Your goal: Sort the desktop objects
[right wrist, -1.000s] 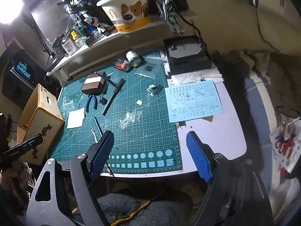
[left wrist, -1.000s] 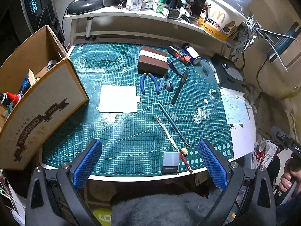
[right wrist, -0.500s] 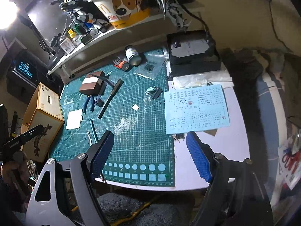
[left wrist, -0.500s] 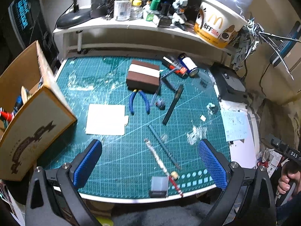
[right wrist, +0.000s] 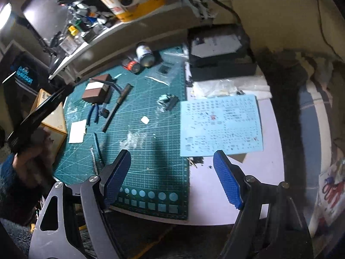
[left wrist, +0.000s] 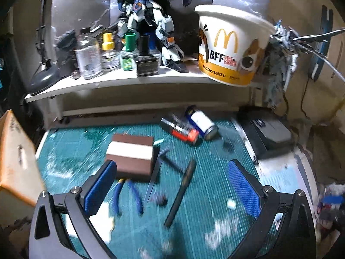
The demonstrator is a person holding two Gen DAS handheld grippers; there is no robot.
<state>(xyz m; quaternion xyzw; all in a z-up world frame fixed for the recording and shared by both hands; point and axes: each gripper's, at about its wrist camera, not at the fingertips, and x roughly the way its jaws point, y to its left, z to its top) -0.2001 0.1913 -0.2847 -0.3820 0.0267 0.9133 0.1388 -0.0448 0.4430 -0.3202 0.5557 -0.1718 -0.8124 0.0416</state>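
Note:
My left gripper [left wrist: 172, 185] is open and empty, low over the green cutting mat [left wrist: 207, 172]. Between and ahead of its jaws lie a brown-and-white block [left wrist: 131, 155], blue-handled pliers [left wrist: 127, 194], a long black file [left wrist: 181, 192] and two paint cans [left wrist: 189, 127] further back. My right gripper [right wrist: 172, 177] is open and empty above the mat's [right wrist: 151, 151] front edge. The same block [right wrist: 94, 90], pliers [right wrist: 92, 114], file [right wrist: 116, 108] and cans [right wrist: 140, 58] show in the right wrist view, with a thin hobby knife [right wrist: 99, 149] near the left finger.
A cardboard box [left wrist: 15, 161] stands at the mat's left. A shelf [left wrist: 120, 79] behind holds bottles, a model robot and a McDonald's bucket [left wrist: 230, 45]. A black case [right wrist: 217, 51] and a blue decal sheet [right wrist: 220, 125] lie on the right. A white card [right wrist: 77, 131] lies on the mat.
My left gripper has moved forward and lower over the mat, so the block and cans look much nearer. My right gripper has moved slightly forward. Both stay open.

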